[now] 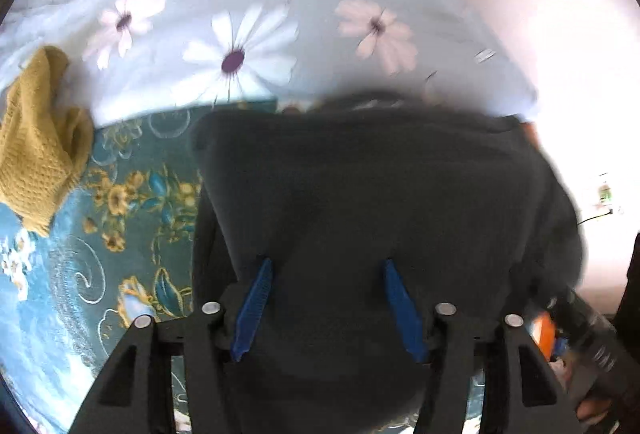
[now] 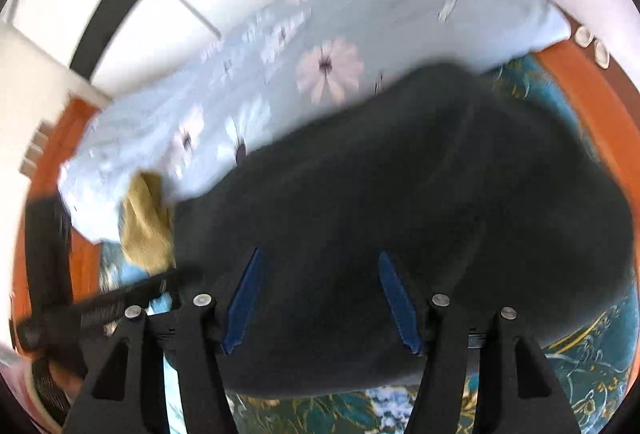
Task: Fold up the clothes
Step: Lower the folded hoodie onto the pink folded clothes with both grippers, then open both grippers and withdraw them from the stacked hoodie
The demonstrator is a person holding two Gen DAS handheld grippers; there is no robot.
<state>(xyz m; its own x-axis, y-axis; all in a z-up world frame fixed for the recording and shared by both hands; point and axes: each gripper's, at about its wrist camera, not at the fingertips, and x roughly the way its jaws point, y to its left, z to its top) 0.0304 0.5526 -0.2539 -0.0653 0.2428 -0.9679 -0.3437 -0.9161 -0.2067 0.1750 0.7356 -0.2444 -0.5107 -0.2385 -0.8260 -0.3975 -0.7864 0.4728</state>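
Covering most of the left wrist view's upper half, a pale blue duvet (image 1: pixel 248 34) printed with daisies lies across the bed, and a teal floral bedspread (image 1: pixel 132 218) shows at the lower left beneath it. Next in size, a dark garment (image 1: pixel 380 202) fills the centre and lower part of both views, lying on the teal bedspread with its far edge against the duvet. At the left edge of the left wrist view a mustard knit garment (image 1: pixel 38 150) sits bunched, apart from the dark one. Both the left claw (image 1: pixel 328 266) and the right claw (image 2: pixel 318 258) stand spread above the dark cloth, blue fingers (image 2: pixel 244 302) pinching nothing.
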